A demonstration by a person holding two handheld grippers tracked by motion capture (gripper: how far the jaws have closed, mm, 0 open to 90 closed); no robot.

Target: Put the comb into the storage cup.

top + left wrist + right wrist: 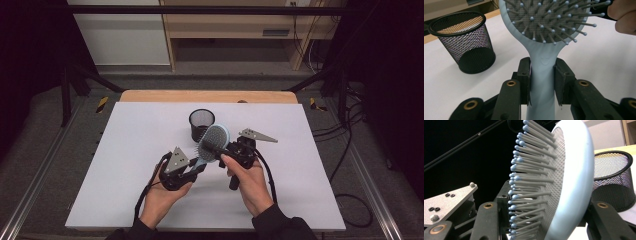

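Observation:
A light blue hairbrush (pixel 215 141) with grey bristles is held above the white table between both grippers. My left gripper (pixel 197 167) is shut on its handle; in the left gripper view the two black jaws clamp the handle (pixel 542 62) just below the head. My right gripper (pixel 225 149) grips the brush head (pixel 571 182), one jaw against the bristle tips and the other against the smooth back. A black mesh cup (pixel 201 122) stands upright and empty just behind the brush, also seen as the cup (pixel 465 42) and the cup (pixel 614 182).
A white sheet (pixel 140 130) covers the table, with a wooden edge (pixel 210 96) at the back. The left gripper's grey plate (pixel 446 202) shows beside the bristles. A hand (pixel 624 15) sits near the brush head. Cables (pixel 350 150) lie on the floor at the right.

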